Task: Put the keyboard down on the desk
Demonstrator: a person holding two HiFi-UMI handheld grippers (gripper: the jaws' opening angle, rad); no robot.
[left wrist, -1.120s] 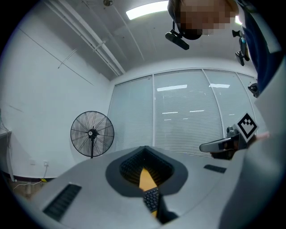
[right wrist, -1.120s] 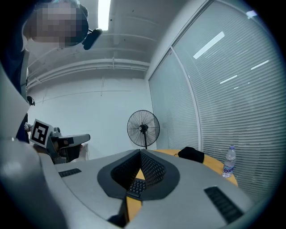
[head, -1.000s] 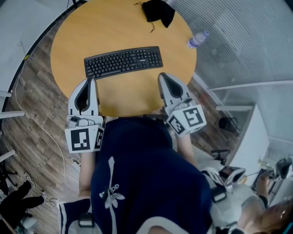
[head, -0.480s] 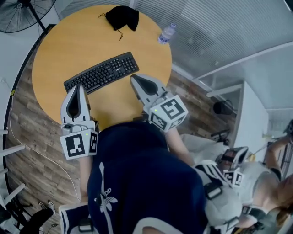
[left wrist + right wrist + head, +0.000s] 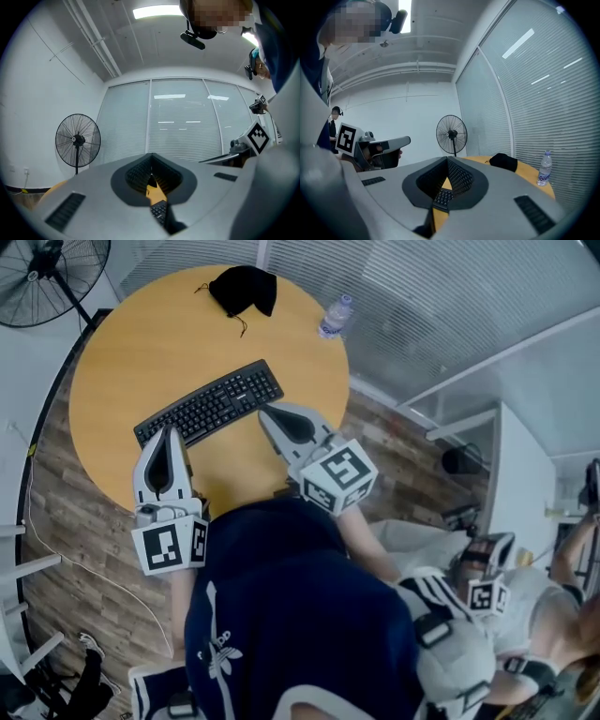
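The black keyboard (image 5: 209, 402) lies flat on the round yellow desk (image 5: 122, 343), with neither gripper holding it. My left gripper (image 5: 170, 431) is shut and empty, its tip just short of the keyboard's near left part. My right gripper (image 5: 266, 412) is also shut and empty, its tip close to the keyboard's near right corner. In the left gripper view the jaws (image 5: 151, 162) are together and a bit of keyboard (image 5: 159, 212) shows below them. Beneath the closed jaws (image 5: 447, 162) in the right gripper view I also see keyboard (image 5: 442, 198) keys.
A black pouch (image 5: 244, 287) and a water bottle (image 5: 334, 315) sit at the desk's far edge. A standing fan (image 5: 36, 276) is beyond the desk at left. Glass walls with blinds run behind. Another person (image 5: 487, 615) is at lower right. A white cable (image 5: 37, 540) lies on the wood floor.
The head view has swung, so the desk appears turned and shifted left. My left gripper has shifted a little beside the keyboard. Both grippers stay shut and the keyboard has not moved.
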